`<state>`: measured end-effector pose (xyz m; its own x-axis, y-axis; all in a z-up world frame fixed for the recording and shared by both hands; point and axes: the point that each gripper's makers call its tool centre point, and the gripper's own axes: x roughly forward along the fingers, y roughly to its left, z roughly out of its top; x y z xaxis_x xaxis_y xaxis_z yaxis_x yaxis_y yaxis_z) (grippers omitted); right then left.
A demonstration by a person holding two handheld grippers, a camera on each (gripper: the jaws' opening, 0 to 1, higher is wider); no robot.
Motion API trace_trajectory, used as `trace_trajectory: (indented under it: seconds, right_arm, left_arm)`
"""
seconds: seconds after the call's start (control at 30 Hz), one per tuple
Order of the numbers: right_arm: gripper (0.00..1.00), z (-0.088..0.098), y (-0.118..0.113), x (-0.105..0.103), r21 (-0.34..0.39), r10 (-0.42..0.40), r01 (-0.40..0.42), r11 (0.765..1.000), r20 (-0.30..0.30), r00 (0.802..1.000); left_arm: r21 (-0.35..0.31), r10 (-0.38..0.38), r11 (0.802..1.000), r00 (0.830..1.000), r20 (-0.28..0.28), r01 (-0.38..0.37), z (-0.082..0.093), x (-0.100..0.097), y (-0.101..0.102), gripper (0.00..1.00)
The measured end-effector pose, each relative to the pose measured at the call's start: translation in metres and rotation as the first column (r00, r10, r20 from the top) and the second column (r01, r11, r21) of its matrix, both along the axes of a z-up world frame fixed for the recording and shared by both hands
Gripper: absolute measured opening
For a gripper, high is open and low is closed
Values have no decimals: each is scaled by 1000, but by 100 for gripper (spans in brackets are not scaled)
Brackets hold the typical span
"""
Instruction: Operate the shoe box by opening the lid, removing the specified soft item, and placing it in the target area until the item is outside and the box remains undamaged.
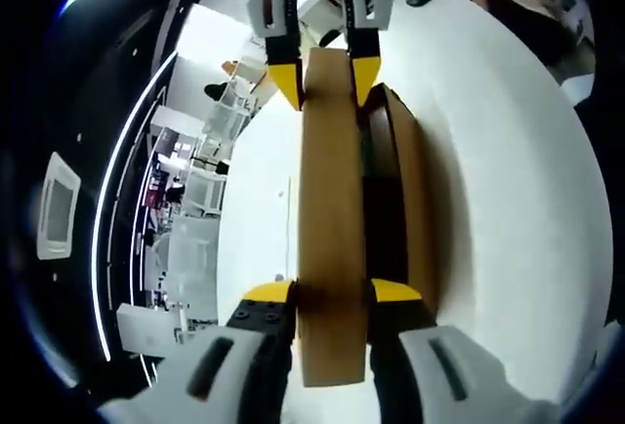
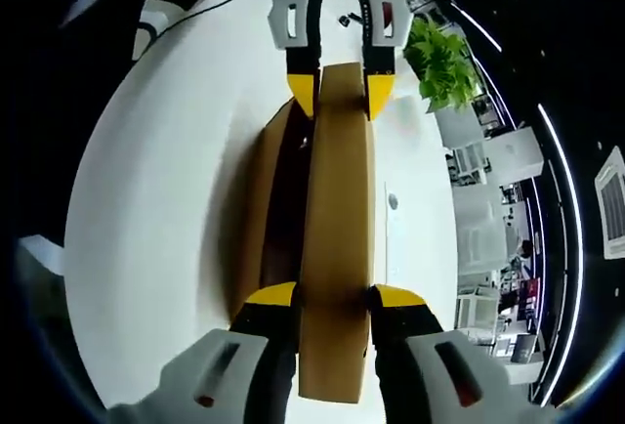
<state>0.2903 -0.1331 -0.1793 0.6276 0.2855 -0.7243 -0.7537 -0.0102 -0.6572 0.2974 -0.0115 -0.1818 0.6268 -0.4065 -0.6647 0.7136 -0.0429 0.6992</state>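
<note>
Cardboard lid [image 1: 332, 238] — two tools [image 1: 332, 292] [image 2: 332, 297] clamped.

Bright, even indoor light; strong fisheye bend in both gripper views.
White tabletop [image 1: 508, 199] blows out to near-featureless glare. Ceiling light strips [image 1: 117, 180] smear into thin curved arcs toward the edges. Soft shadow lies beside the cardboard box [image 2: 256, 219], and its open interior reads very dark. Near fingers [image 2: 271, 297] slightly soft; background room compressed, warped, low in detail.
</note>
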Motion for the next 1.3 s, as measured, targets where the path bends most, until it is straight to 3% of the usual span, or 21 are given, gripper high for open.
trace_trajectory:
  seconds: [0.6, 1.3]
  right_arm:
    - [28, 7, 0, 4, -11, -5, 4, 1000, -74, 997]
    - [29, 21, -1, 16, 66, 34, -21, 998, -200, 979]
  left_arm:
    - [-10, -21, 1000, 998, -66, 20, 9, 5, 0, 29]
    - [-1, -47, 999, 979, -196, 48, 23, 18, -2, 29]
